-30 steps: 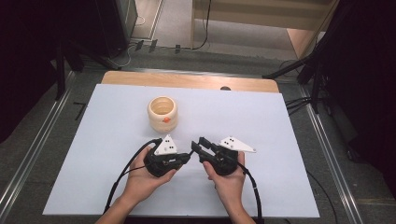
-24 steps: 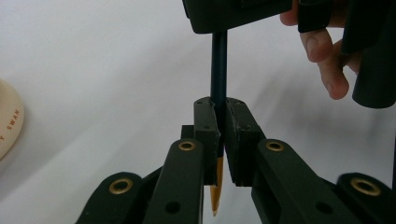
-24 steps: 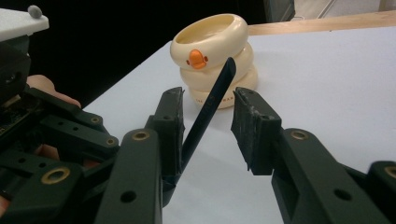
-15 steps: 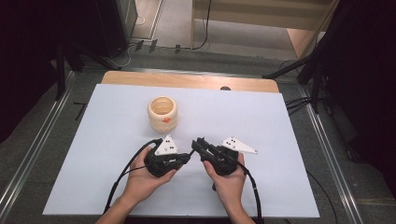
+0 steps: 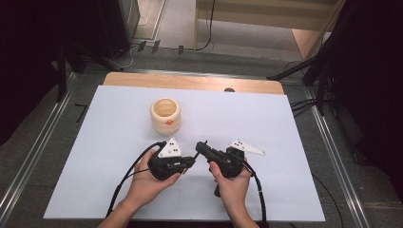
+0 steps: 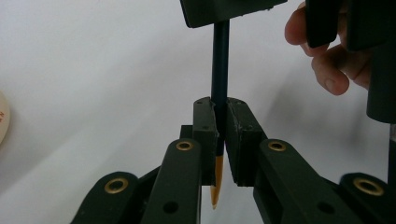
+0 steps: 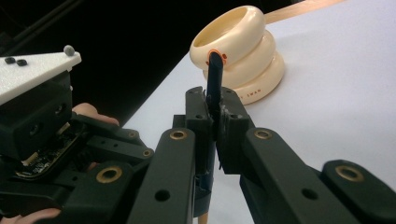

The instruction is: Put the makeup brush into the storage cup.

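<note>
Both sets of jaws are clamping one pencil (image 6: 219, 70) at once. In the left gripper view, the left gripper (image 6: 219, 140) is pinching the dark shaft just above its sharpened yellow-wood tip, which is poking down at the bottom centre of that frame. The shaft is running straight up the frame into the other gripper's black jaws at the top edge. In the right gripper view, the right gripper (image 7: 214, 126) is squeezing the same pencil (image 7: 214, 79). Its jaws have just been closing, with the shaft between them. The blunt end is sticking up past the pads, towards the upper middle of that frame.

From the high view, the left gripper (image 5: 190, 162) and right gripper (image 5: 202, 151) are meeting nose to nose in the lower middle of the frame. One hand is wrapping each body, forearms coming in from the bottom edge, left hand (image 5: 145, 178) angling in from the lower left, right hand (image 5: 233, 183) from the lower centre. Between the noses the pencil itself is too small to make out.

Count: two grippers, two hands, one pencil, one cream ribbed holder (image 5: 166, 116). That holder is standing upright above and left of the grippers, well apart from them, on the white table (image 5: 285, 142).
</note>
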